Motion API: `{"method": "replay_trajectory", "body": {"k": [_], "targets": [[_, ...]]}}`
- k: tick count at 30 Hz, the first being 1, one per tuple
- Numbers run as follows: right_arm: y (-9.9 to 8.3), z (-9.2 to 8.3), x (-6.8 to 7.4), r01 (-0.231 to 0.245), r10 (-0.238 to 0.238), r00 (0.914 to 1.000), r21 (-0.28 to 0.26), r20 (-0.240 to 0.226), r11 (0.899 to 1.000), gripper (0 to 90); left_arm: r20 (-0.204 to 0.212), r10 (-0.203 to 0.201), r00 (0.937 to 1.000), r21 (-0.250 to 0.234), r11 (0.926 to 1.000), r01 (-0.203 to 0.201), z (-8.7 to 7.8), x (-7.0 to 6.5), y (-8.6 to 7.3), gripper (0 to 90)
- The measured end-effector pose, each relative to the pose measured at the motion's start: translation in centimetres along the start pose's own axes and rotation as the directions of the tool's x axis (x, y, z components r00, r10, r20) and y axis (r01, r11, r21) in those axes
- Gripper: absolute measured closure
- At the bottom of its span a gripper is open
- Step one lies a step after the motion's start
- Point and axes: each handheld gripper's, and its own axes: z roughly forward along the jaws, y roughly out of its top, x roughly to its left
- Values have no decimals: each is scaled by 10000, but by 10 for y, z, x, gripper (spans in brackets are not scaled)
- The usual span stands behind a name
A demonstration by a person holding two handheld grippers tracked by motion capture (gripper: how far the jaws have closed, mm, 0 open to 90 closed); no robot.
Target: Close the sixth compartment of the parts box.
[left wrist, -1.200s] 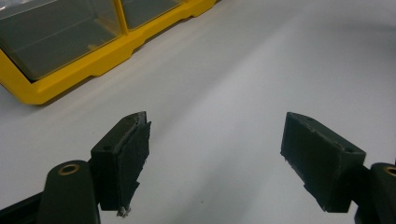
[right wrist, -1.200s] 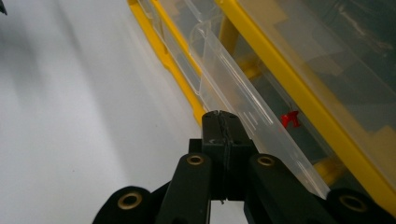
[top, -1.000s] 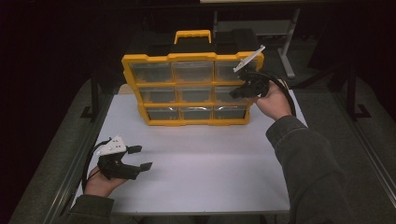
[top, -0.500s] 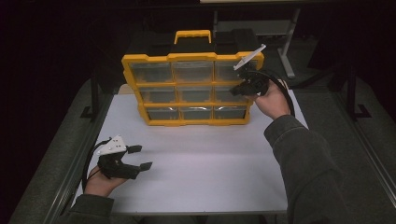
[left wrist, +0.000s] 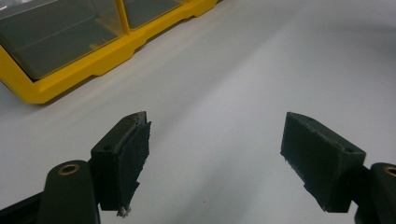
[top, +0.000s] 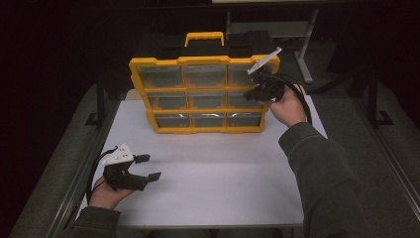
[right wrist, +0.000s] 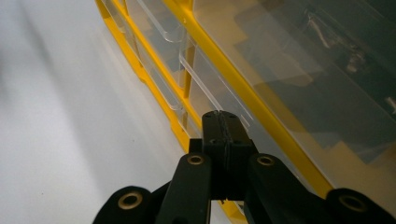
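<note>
A yellow organiser case (top: pixel 198 130) with clear drawers and a top handle stands upright at the back of the white table (top: pixel 223 183). My right gripper (top: pixel 251 94) is at the case's right column, level with the middle drawer. In the right gripper view its jaws (right wrist: pixel 219 116) are pressed together, tips right at a clear drawer lip (right wrist: pixel 201 77); I cannot tell if they pinch it. My left gripper (top: pixel 151 167) rests low at the near left of the table, open, with nothing between its pads (left wrist: pixel 126 154). The case's lower yellow edge (left wrist: pixel 93 70) lies beyond it.
Dark metal frames and a floor surround the table. A light stand (top: pixel 297 34) is behind the case to the right. The person's right sleeve (top: pixel 322 173) crosses the table's right side. Bare white surface stretches between the left gripper and the case.
</note>
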Motion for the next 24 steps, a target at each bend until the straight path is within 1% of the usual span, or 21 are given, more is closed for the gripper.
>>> {"method": "replay_trajectory", "body": {"k": [3,4,5,8,10,14,15,17,19,21,24], "targets": [[-1,0,-1,31,-31,10000,-18,-45,10000,884,3,-23,10000,-2,10000,23,0,0,0,232],[0,0,1,-293,292,9995,-89,-114,9995,874,-4,23,10000,-32,10000,-23,0,0,0,231],[0,0,2,-446,444,9988,-114,-206,9989,859,-4,7,10000,-26,10000,-7,0,0,0,231],[-2,0,2,-533,525,9980,-229,-363,9983,822,-13,0,10000,-35,10000,0,0,0,0,232],[-4,1,2,-618,607,9967,-178,-532,9979,808,-26,21,10000,-44,10000,-21,-1,0,0,231],[-10,6,3,-610,591,9955,-237,-742,9979,769,-57,10,10000,-29,10000,-11,-2,-1,-1,231],[-11,7,4,-804,786,9936,-195,-809,9966,763,-60,7,10000,-34,10000,-7,-2,-1,-1,231],[-14,8,6,-915,879,9913,-323,-982,9953,747,-56,-1,10000,-31,10000,0,-2,-1,-1,231],[-16,10,7,-992,947,9895,-367,-1096,9944,727,-63,9,10000,-18,10000,-9,-2,-1,-1,231],[-18,11,8,-1037,980,9876,-409,-1228,9938,708,-68,-68,10000,-21,10000,68,-2,-2,-1,231],[-22,12,9,-1110,1041,9863,-481,-1278,9927,684,-93,-89,9999,-23,10000,89,-1,-2,-1,231]]}}
